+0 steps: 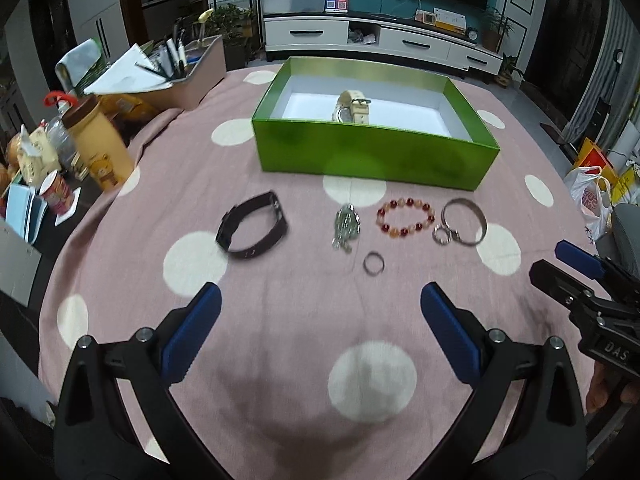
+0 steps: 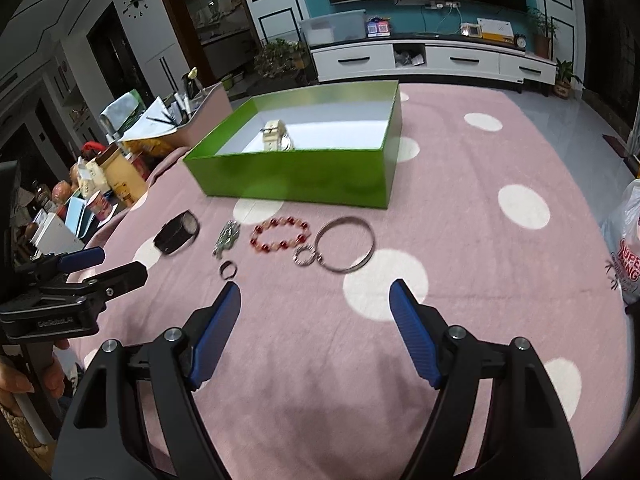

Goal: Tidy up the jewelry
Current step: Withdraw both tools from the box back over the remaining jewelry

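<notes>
A green box (image 1: 372, 152) (image 2: 296, 178) sits on the pink dotted tablecloth with a cream watch (image 1: 352, 108) (image 2: 277, 136) inside. In front of it lie a dark band (image 1: 253, 226) (image 2: 177, 232), a silver chain (image 1: 346, 227) (image 2: 227, 237), a red bead bracelet (image 1: 406, 217) (image 2: 280, 233), a silver bangle (image 1: 465, 220) (image 2: 347, 244), a small ornate ring (image 1: 441, 236) (image 2: 304, 257) and a plain ring (image 1: 373, 264) (image 2: 228, 269). My left gripper (image 1: 320, 300) is open and empty, short of the jewelry. My right gripper (image 2: 316, 294) is open and empty, near the bangle.
A pink organizer with pens and papers (image 1: 180, 76) stands at the back left. Bottles, a yellow jar (image 1: 100, 144) and snack packs crowd the left table edge. A plastic bag (image 2: 624, 248) lies off the right edge. The right gripper also shows in the left wrist view (image 1: 576, 272).
</notes>
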`<action>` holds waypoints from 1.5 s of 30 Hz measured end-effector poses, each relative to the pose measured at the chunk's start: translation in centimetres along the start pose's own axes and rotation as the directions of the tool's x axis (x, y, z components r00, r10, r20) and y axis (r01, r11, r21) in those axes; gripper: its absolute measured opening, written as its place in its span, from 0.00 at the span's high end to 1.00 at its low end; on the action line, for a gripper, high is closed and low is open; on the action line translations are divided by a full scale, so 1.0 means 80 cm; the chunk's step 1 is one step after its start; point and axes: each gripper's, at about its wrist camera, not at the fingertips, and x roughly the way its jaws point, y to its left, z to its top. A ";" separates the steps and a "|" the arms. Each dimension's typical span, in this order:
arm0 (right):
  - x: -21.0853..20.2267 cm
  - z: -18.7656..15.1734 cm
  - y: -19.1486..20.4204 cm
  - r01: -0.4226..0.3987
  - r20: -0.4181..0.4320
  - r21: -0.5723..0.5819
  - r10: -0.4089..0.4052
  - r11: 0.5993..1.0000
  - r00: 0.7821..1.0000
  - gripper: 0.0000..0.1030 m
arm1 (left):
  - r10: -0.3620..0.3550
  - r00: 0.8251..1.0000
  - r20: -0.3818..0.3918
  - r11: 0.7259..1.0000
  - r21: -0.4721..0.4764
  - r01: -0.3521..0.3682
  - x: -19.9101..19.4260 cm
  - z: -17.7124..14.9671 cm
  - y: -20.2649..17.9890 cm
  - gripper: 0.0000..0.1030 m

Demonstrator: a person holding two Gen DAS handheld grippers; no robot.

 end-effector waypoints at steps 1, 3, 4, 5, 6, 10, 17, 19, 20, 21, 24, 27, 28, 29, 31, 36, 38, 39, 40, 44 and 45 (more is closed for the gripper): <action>0.000 -0.001 0.001 -0.002 -0.003 -0.001 0.002 1.000 1.000 0.25 | 0.000 1.000 -0.001 1.000 -0.004 0.000 -0.002 -0.003 0.002 0.02; 0.000 -0.003 0.004 -0.008 -0.010 -0.003 0.008 1.000 1.000 0.25 | 0.003 1.000 -0.003 1.000 -0.009 -0.003 -0.006 -0.011 0.006 0.02; 0.001 -0.005 0.006 -0.012 -0.013 -0.005 0.012 1.000 1.000 0.25 | 0.011 1.000 -0.006 1.000 -0.014 -0.011 -0.006 -0.015 0.008 0.02; 0.001 -0.006 0.009 -0.015 -0.016 -0.008 0.015 1.000 1.000 0.25 | 0.016 1.000 -0.008 1.000 -0.020 -0.016 -0.006 -0.018 0.010 0.02; 0.000 -0.006 0.010 -0.018 -0.016 -0.010 0.018 1.000 1.000 0.25 | 0.018 1.000 -0.012 0.999 -0.026 -0.018 -0.007 -0.021 0.013 0.02; -0.001 -0.011 0.017 -0.025 -0.020 -0.021 0.025 0.999 0.999 0.25 | 0.018 1.000 -0.016 0.999 -0.039 -0.019 -0.009 -0.027 0.018 0.02; -0.003 -0.016 0.019 -0.018 -0.027 -0.026 0.017 0.999 0.999 0.25 | 0.006 1.000 -0.002 0.999 -0.052 -0.006 -0.013 -0.029 0.025 0.02; -0.002 -0.018 0.019 -0.017 -0.030 -0.024 0.016 1.000 0.999 0.25 | -0.002 1.000 0.005 0.998 -0.060 0.002 -0.013 -0.030 0.028 0.02; -0.001 -0.019 0.019 -0.017 -0.032 -0.024 0.016 1.000 0.999 0.25 | -0.005 1.000 0.008 0.998 -0.065 0.005 -0.014 -0.031 0.031 0.02; 0.000 -0.019 0.019 -0.018 -0.034 -0.024 0.017 1.000 0.999 0.25 | -0.007 1.000 0.011 0.997 -0.071 0.007 -0.013 -0.032 0.034 0.02; 0.002 -0.024 0.022 -0.022 -0.044 -0.027 0.021 0.999 0.999 0.25 | -0.012 1.000 0.015 0.996 -0.091 0.014 -0.013 -0.034 0.043 0.02; 0.004 -0.026 0.025 -0.026 -0.048 -0.033 0.024 0.999 0.999 0.25 | -0.006 1.000 0.025 0.993 -0.115 0.009 -0.014 -0.037 0.057 0.02; 0.004 -0.027 0.026 -0.028 -0.048 -0.033 0.027 0.999 0.998 0.25 | -0.004 1.000 0.028 0.992 -0.123 0.008 -0.014 -0.038 0.061 0.02; 0.005 -0.027 0.026 -0.029 -0.051 -0.034 0.027 0.999 0.998 0.25 | -0.001 1.000 0.030 0.991 -0.133 0.005 -0.014 -0.039 0.066 0.02; 0.008 -0.028 0.027 -0.024 -0.059 -0.037 0.022 0.999 0.998 0.25 | 0.001 1.000 0.030 0.987 -0.159 0.004 -0.011 -0.042 0.078 0.02; 0.015 -0.028 0.025 -0.023 -0.064 -0.033 0.020 0.999 0.998 0.25 | -0.003 1.000 0.015 0.976 -0.217 0.006 -0.001 -0.047 0.104 0.02; 0.017 -0.027 0.024 -0.018 -0.065 -0.033 0.016 0.999 0.998 0.25 | -0.009 1.000 0.014 0.970 -0.244 0.012 0.002 -0.046 0.113 0.02; 0.018 -0.027 0.024 -0.017 -0.066 -0.031 0.015 0.999 0.998 0.25 | -0.007 1.000 0.019 0.968 -0.252 0.012 0.004 -0.044 0.117 0.02; 0.020 -0.027 0.023 -0.017 -0.067 -0.029 0.015 0.999 0.998 0.25 | -0.005 1.000 0.021 0.967 -0.255 0.010 0.004 -0.043 0.119 0.02; 0.027 -0.025 0.021 -0.013 -0.074 -0.029 0.010 1.000 0.997 0.25 | -0.009 1.000 0.019 0.966 -0.260 0.014 0.014 -0.035 0.123 0.02; 0.029 -0.025 0.021 -0.010 -0.079 -0.029 0.008 1.000 0.997 0.25 | -0.009 1.000 0.018 0.966 -0.256 0.014 0.017 -0.032 0.123 0.03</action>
